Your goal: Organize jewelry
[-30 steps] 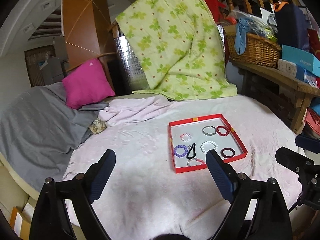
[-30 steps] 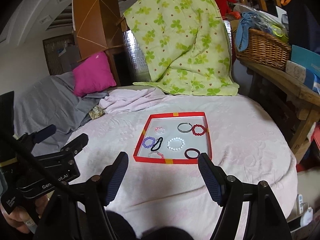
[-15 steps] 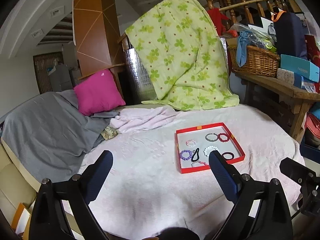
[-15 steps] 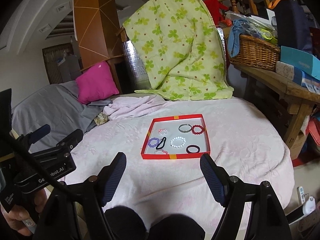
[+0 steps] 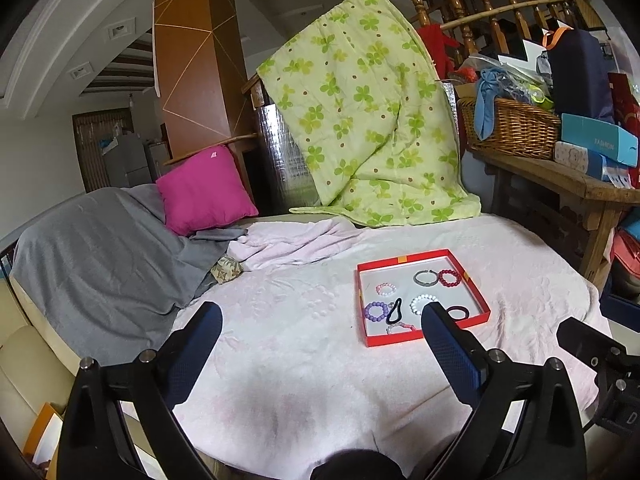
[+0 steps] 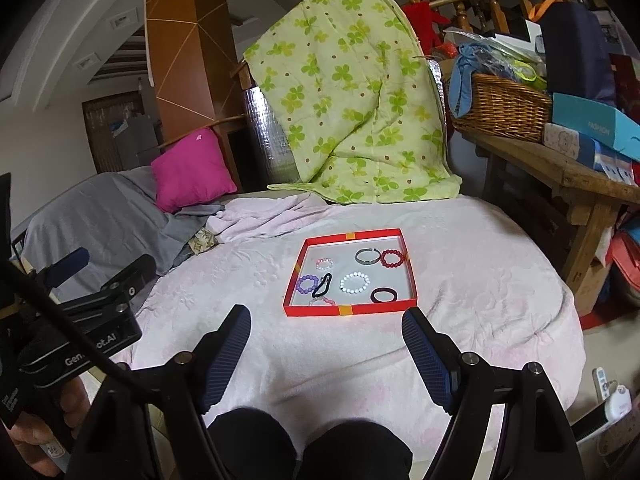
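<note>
Glossy beaded bracelets lie in a matt red cardboard tray on fuzzy cloth.

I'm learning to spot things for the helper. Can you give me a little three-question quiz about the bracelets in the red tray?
1. True or false: the red tray sits on the pink blanket.
2. Which bracelet lies right beside the gray bangle? A) purple bracelet B) dark red bracelet C) white bracelet
3. Fill in: both the left gripper and the right gripper are ____ and hold nothing.

Key: 1 true; 2 B; 3 open.
</note>
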